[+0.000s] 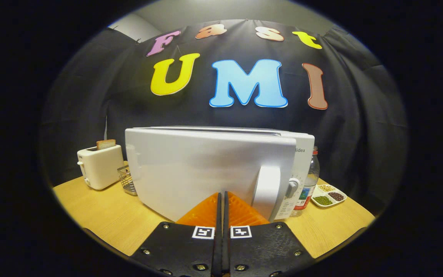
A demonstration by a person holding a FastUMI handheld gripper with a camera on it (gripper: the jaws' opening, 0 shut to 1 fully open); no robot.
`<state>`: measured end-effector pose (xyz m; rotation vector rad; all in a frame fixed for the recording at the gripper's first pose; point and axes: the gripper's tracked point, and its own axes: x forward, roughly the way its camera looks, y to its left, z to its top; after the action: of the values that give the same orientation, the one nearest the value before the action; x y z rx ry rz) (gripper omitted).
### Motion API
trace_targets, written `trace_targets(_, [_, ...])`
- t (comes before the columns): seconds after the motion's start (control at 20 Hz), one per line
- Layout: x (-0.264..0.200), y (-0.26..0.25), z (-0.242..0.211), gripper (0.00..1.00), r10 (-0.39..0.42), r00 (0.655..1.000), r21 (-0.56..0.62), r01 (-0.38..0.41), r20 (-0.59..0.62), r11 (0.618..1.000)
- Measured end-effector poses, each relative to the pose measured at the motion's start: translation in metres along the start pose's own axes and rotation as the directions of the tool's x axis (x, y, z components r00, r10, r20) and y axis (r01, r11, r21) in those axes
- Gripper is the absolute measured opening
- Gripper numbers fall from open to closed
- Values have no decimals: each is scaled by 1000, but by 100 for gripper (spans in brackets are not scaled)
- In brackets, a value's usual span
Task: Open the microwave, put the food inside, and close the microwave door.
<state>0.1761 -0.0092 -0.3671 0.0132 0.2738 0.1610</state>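
Note:
A white microwave (206,169) stands on the wooden table right in front of me. Its door (190,173) is nearly closed against the body. The door's white handle (267,190) is at its right side, with the control knob (292,187) beyond. My gripper (221,198) is shut, its two orange fingers (206,209) pressed together with nothing between them. Their tips are at the lower part of the door face, left of the handle; whether they touch it I cannot tell.
A white toaster (99,166) with a bread slice (105,144) stands to the left, a wire basket (127,180) beside it. To the right are a clear bottle (309,181) and a white tray of beans (328,195). Bare wooden table (106,215) lies in front.

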Motion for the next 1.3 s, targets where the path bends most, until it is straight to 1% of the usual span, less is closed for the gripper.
trace_targets(0.2, [30,-21,2,1,-51,999,-5,51,-6,999])
trace_targets(0.35, [48,-23,-1,1,-49,999,4,49,-23,999])
trace_targets(0.4, [52,-23,3,1,-66,998,-14,66,-2,998])
trace_targets(0.45, [60,-28,3,1,-100,995,-46,100,1,994])
trace_targets(0.5, [45,-22,5,1,-112,994,-38,112,-12,993])
trace_targets(0.55, [59,-26,4,1,-122,993,-43,121,-1,992])
trace_targets(0.7, [57,-26,3,2,-116,993,-34,115,-23,993])
trace_targets(0.8, [45,-24,9,2,-110,993,-14,110,-32,994])
trace_targets(0.95, [11,-18,35,2,-111,994,-23,111,0,994])
trace_targets(1.05, [-20,-11,53,2,-111,994,-14,111,21,994])
trace_targets(1.2, [-69,6,83,2,-76,996,23,75,49,997])
trace_targets(1.3, [-101,13,107,2,-64,995,14,63,83,998])
